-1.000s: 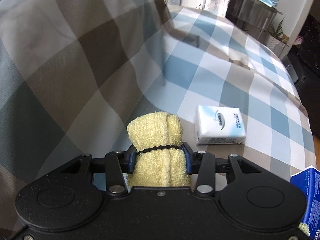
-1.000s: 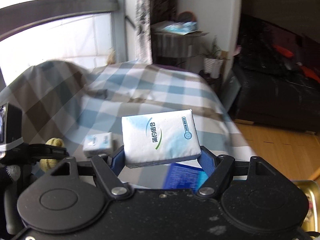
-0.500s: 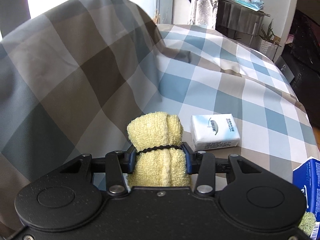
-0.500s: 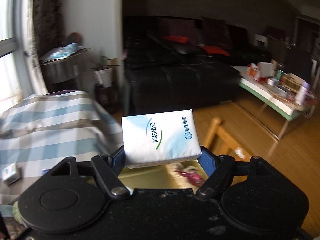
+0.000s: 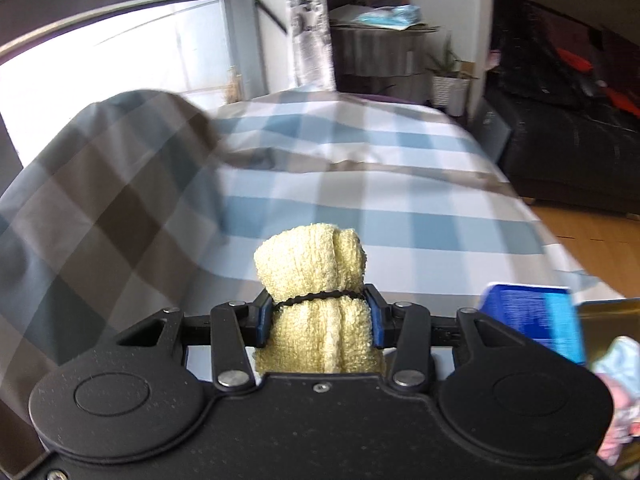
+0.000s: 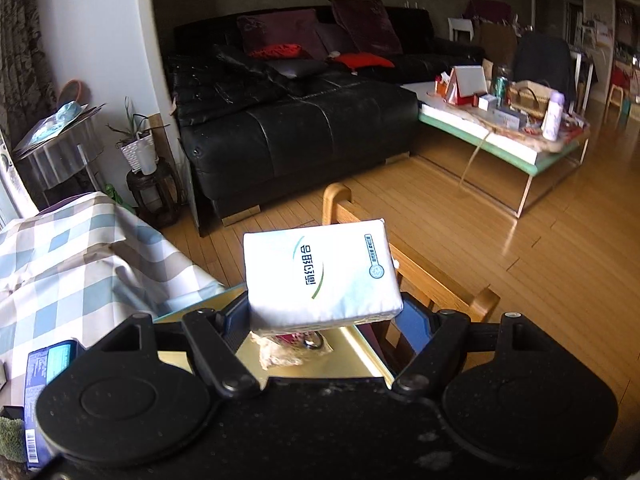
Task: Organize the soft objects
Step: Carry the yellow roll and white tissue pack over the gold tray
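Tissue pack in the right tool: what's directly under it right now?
Below the tissue pack, held in the right tool, sits a gold container holding crumpled clear wrapping and something red. The pack and tool cover the rest of its contents.

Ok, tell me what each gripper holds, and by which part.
Left tongs: rolled yellow towel, pinched at its banded middle. Right tongs: tissue pack, gripped across its lower end.

Tissue pack (image 6: 320,276) printed with 简约组合, blue box (image 6: 42,392) text illegible
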`<state>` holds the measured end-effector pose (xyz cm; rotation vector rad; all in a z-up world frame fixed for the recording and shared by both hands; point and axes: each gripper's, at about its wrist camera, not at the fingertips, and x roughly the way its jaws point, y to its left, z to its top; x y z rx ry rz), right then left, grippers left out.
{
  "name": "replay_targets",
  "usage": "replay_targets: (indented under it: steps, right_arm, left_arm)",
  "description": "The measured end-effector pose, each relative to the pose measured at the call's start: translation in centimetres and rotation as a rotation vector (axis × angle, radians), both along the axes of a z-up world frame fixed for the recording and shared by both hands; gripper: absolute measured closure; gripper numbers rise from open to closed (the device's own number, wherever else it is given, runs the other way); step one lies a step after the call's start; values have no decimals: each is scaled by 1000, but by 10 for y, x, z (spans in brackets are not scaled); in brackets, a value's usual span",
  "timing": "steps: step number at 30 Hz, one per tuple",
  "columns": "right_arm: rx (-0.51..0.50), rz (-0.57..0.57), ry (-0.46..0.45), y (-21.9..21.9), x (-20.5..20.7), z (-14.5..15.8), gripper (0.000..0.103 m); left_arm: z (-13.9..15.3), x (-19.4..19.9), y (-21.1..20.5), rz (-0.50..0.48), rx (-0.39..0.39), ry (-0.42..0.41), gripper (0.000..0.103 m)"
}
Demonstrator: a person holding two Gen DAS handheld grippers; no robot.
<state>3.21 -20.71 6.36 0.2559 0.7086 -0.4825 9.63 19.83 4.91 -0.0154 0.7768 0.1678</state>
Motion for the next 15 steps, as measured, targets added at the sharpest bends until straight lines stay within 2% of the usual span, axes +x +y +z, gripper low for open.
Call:
replay_targets:
  steps: [5, 8, 15]
  right_arm:
    - [33, -9, -5, -7, -7, -4, 28]
    - [53, -14, -1, -10, -7, -7, 28]
    - [78, -17, -5, -19, -13, -12, 28]
  left_arm:
    - [25, 2, -49, -129, -60, 5, 59]
    - [33, 2, -81, -205, -67, 18, 59]
    - [29, 5, -151, -344, -76, 71, 59]
